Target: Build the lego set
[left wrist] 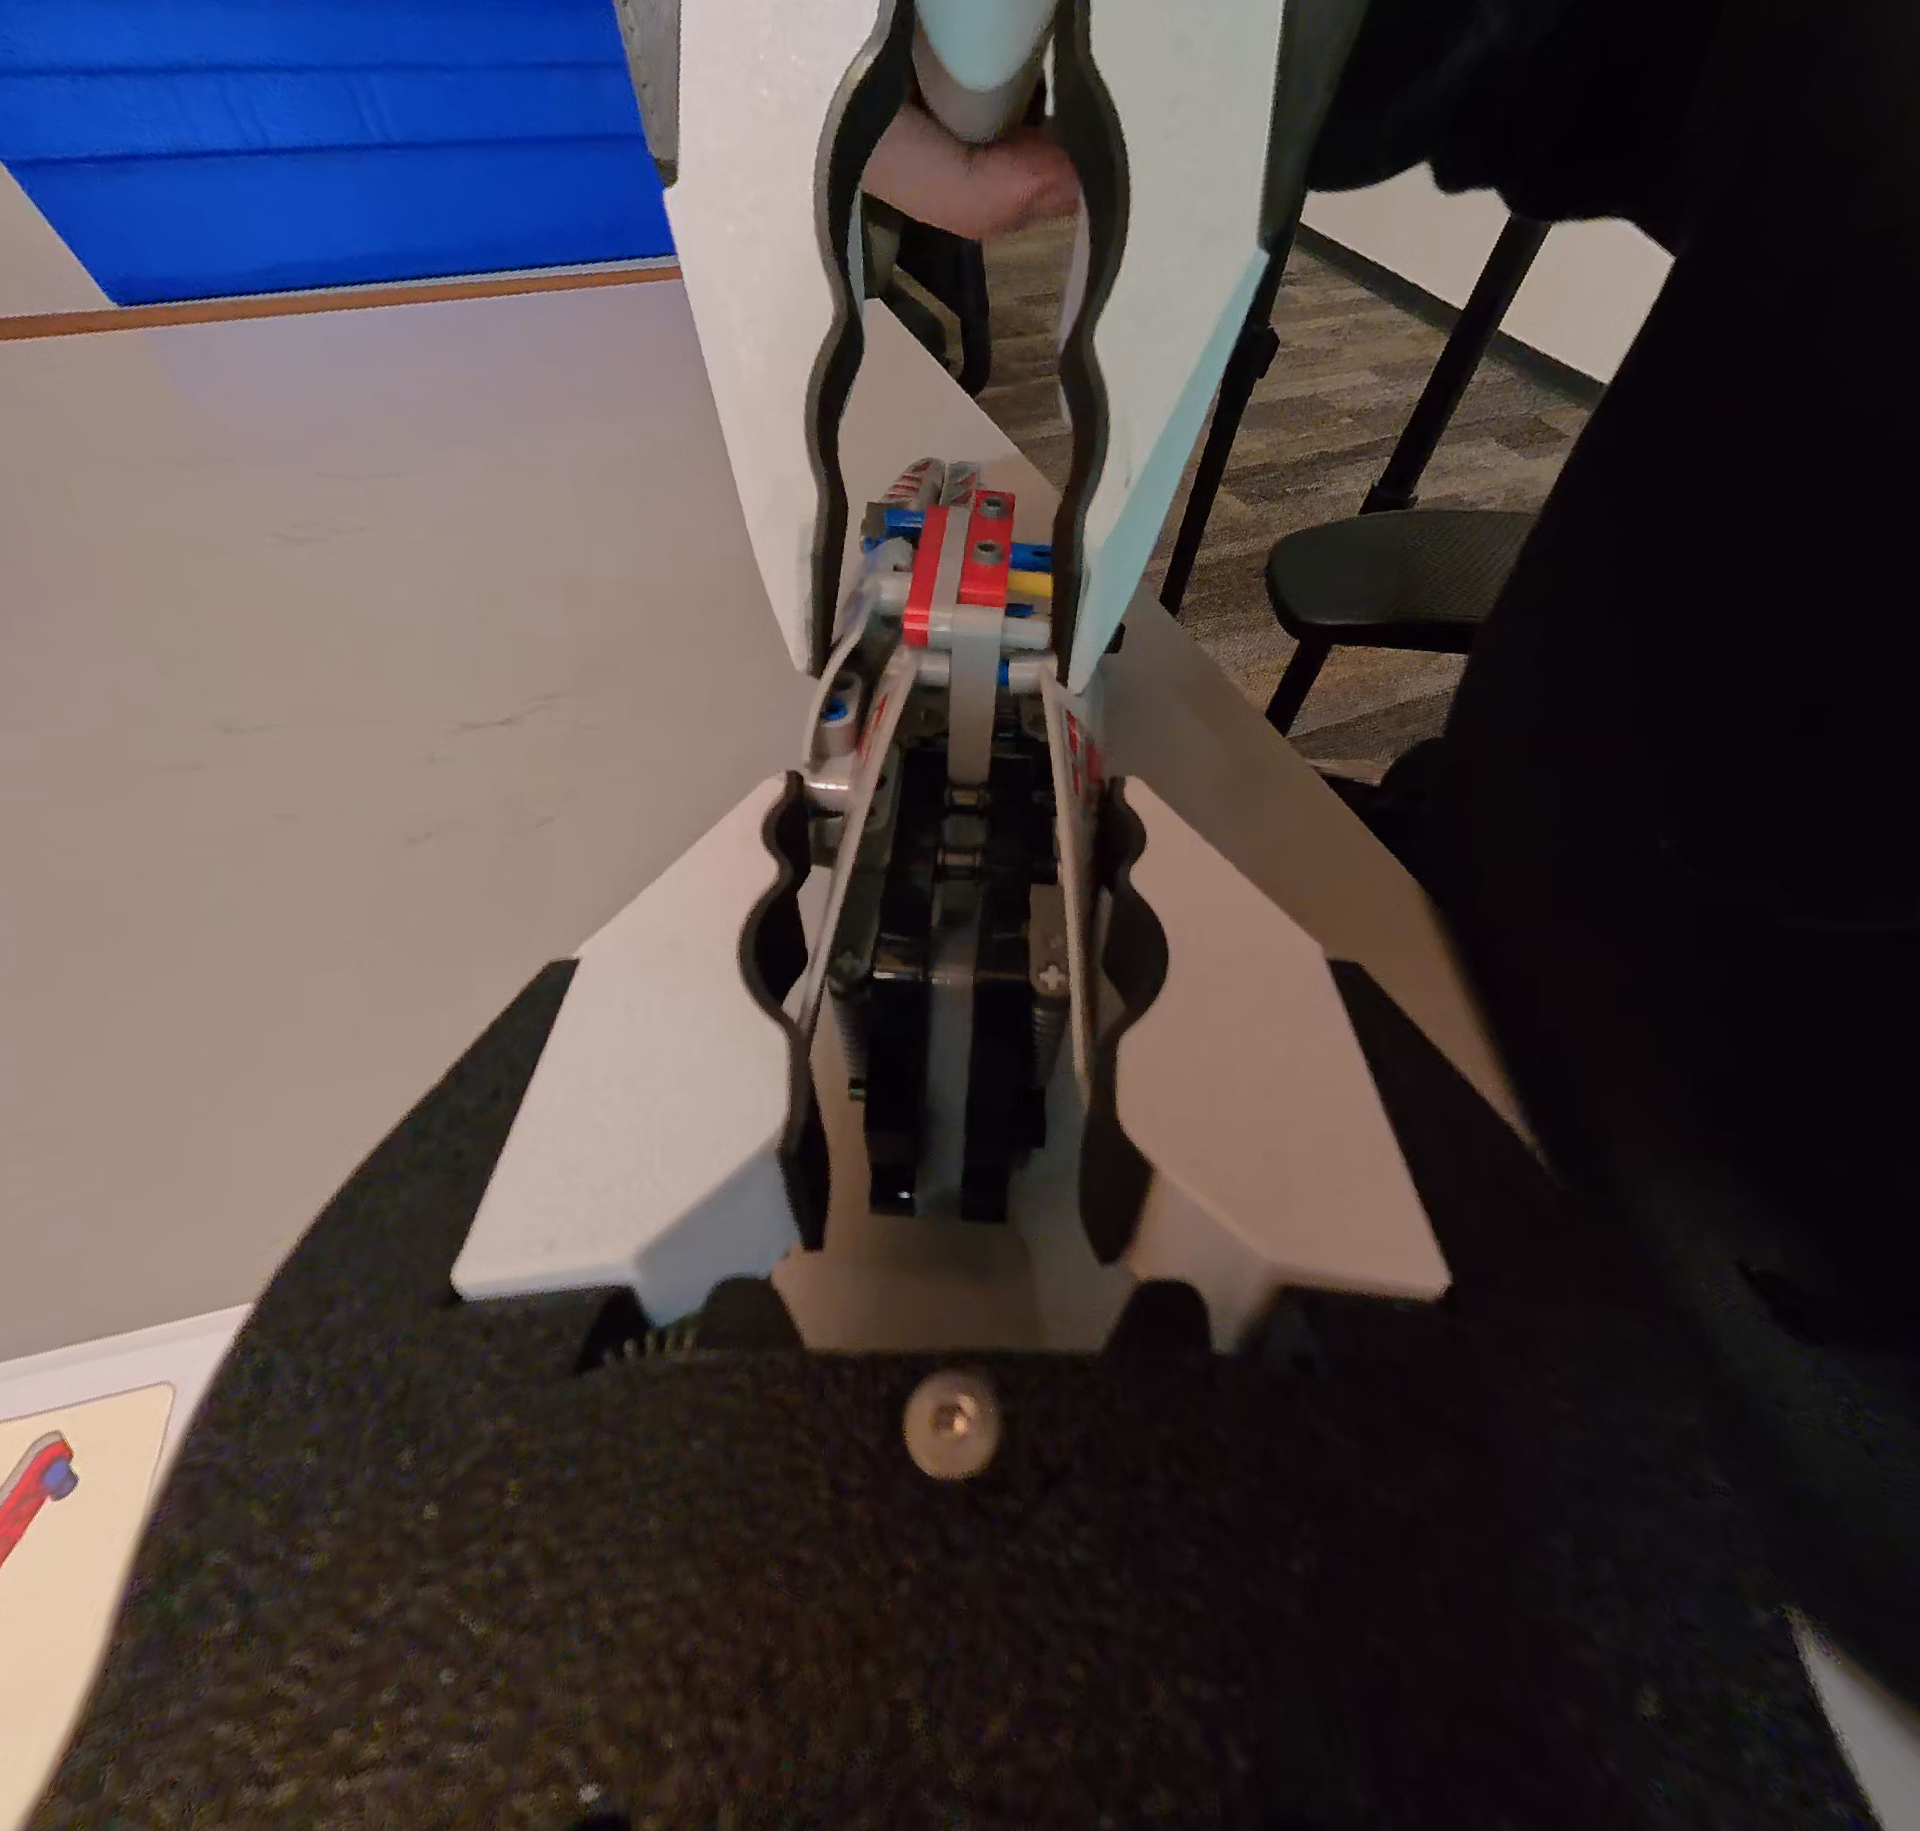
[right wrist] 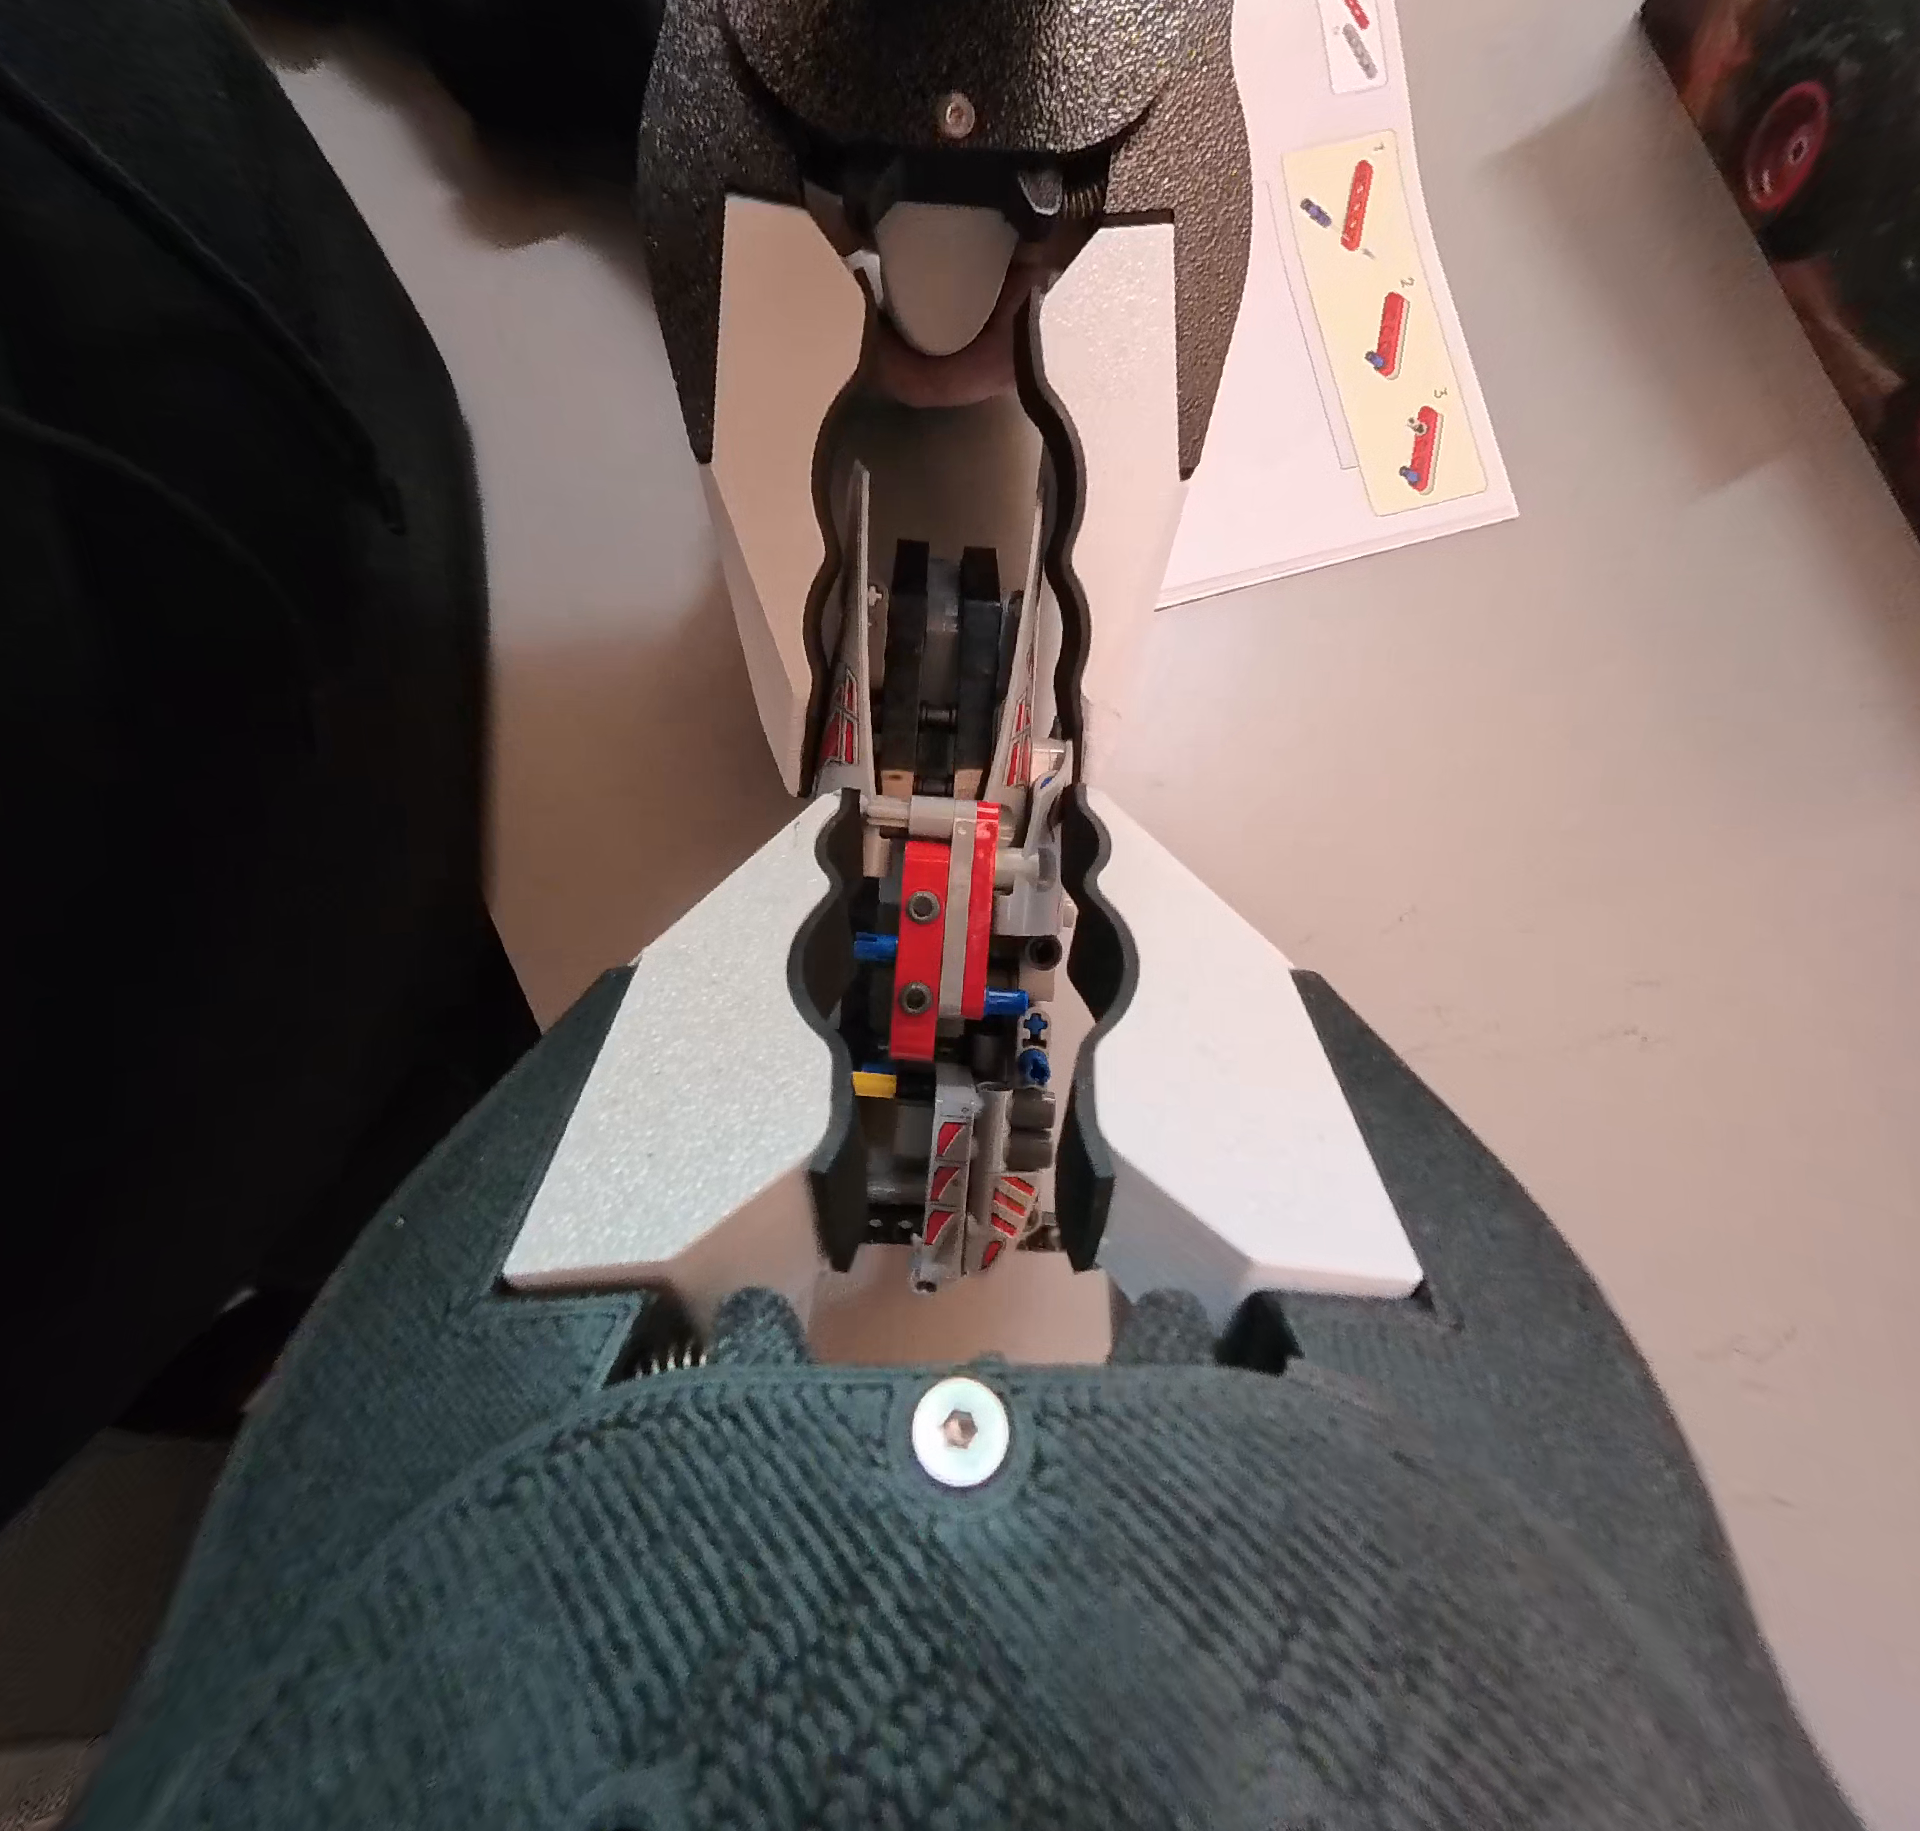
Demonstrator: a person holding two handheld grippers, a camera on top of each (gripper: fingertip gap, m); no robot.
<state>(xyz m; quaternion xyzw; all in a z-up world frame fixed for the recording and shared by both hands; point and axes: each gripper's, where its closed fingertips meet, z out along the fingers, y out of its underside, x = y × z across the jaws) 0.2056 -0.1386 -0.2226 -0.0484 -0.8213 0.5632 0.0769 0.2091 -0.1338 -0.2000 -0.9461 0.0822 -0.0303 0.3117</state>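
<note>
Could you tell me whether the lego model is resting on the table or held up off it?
Held up: both the left gripper and right gripper clamp the lego model from opposite ends.

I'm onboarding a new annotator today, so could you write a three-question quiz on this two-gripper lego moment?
1. True or false: the lego model is held by both the left hand-held gripper and the right hand-held gripper.
2. Which end does the left hand-held gripper hold? A) the black wheel end B) the red beam end
3. Fill in: the instruction sheet lies on the ___.

Key: 1 true; 2 A; 3 table.
</note>
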